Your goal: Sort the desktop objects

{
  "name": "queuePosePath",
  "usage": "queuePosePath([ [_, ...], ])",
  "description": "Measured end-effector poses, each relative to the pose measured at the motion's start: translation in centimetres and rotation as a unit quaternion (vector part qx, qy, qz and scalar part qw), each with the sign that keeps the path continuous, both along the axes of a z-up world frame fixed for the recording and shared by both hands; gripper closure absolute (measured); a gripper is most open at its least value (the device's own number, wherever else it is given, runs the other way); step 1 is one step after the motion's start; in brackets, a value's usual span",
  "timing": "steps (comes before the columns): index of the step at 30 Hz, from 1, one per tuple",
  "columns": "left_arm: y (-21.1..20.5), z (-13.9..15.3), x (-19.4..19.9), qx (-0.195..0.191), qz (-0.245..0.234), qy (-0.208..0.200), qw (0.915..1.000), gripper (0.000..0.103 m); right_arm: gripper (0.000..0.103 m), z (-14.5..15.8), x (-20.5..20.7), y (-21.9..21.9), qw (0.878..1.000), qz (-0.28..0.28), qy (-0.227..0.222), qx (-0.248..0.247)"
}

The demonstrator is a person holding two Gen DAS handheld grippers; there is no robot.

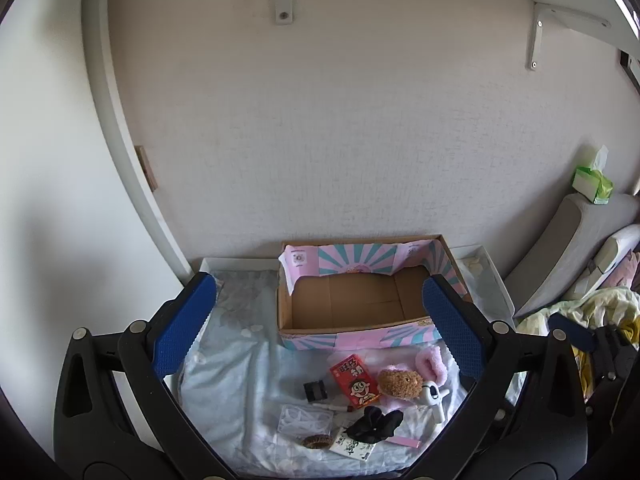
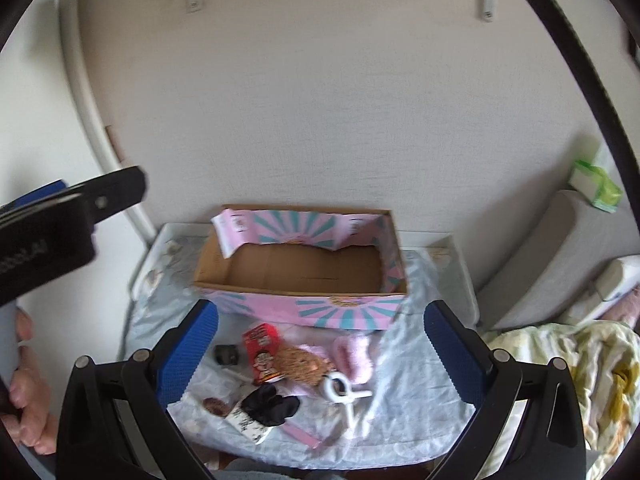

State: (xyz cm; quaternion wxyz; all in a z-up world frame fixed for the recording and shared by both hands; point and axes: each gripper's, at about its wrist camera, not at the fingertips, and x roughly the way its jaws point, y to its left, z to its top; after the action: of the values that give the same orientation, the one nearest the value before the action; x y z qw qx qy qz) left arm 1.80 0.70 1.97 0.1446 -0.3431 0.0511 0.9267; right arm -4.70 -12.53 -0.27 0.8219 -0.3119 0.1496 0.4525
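Note:
An open cardboard box (image 1: 352, 300) (image 2: 304, 264) with pink and teal outsides stands at the back of a small table draped in pale blue cloth (image 1: 232, 368) (image 2: 416, 392). In front of it lie a red snack box (image 1: 354, 378) (image 2: 262, 352), a brown plush toy (image 1: 400, 384) (image 2: 304, 364), a pink fluffy item (image 1: 432, 362) (image 2: 354, 354), a black scrunchie (image 1: 374, 424) (image 2: 272, 402), a white clip (image 1: 434, 398) (image 2: 344, 394) and a small black cube (image 1: 315, 391) (image 2: 227, 354). My left gripper (image 1: 320, 320) and right gripper (image 2: 320, 352) both hang open above the pile, holding nothing.
A clear plastic packet (image 1: 306, 418), a brown hair tie (image 1: 316, 441) (image 2: 215, 405), a white sachet (image 1: 354, 446) (image 2: 252, 426) and a pink strip (image 1: 404, 442) (image 2: 304, 436) also lie on the cloth. Bedding (image 2: 560, 368), grey cushions (image 1: 568, 248) and a green tissue pack (image 1: 592, 184) sit to the right. A hand (image 2: 28, 408) holds the left gripper.

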Motion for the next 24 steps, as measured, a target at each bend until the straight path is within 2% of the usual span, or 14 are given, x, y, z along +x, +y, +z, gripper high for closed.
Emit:
queuePosePath([
  [3, -0.1, 0.2, 0.1, 0.003, -0.003, 0.002, 1.0, 0.0, 0.0, -0.4, -0.1, -0.3, 1.0, 0.009, 0.008, 0.015],
  [8, -0.2, 0.2, 0.2, 0.002, -0.005, 0.003, 1.0, 0.0, 0.0, -0.5, -0.4, -0.7, 1.0, 0.001, -0.013, 0.017],
  [13, -0.3, 0.4, 0.3, 0.011, -0.018, -0.003, 0.9998, 0.0, 0.0, 0.0, 0.3, -1.0, 0.999, -0.012, -0.015, 0.027],
  [20, 0.1, 0.8, 1.0, 0.009, -0.041, 0.016, 0.999, 0.0, 0.0, -0.3, -0.2, -1.0, 0.999, -0.004, -0.021, 0.027],
  [24, -0.2, 1.0, 1.2, 0.02, -0.052, 0.017, 0.9983, 0.0, 0.0, -0.4, -0.4, -1.1, 0.999, -0.004, -0.024, 0.029],
])
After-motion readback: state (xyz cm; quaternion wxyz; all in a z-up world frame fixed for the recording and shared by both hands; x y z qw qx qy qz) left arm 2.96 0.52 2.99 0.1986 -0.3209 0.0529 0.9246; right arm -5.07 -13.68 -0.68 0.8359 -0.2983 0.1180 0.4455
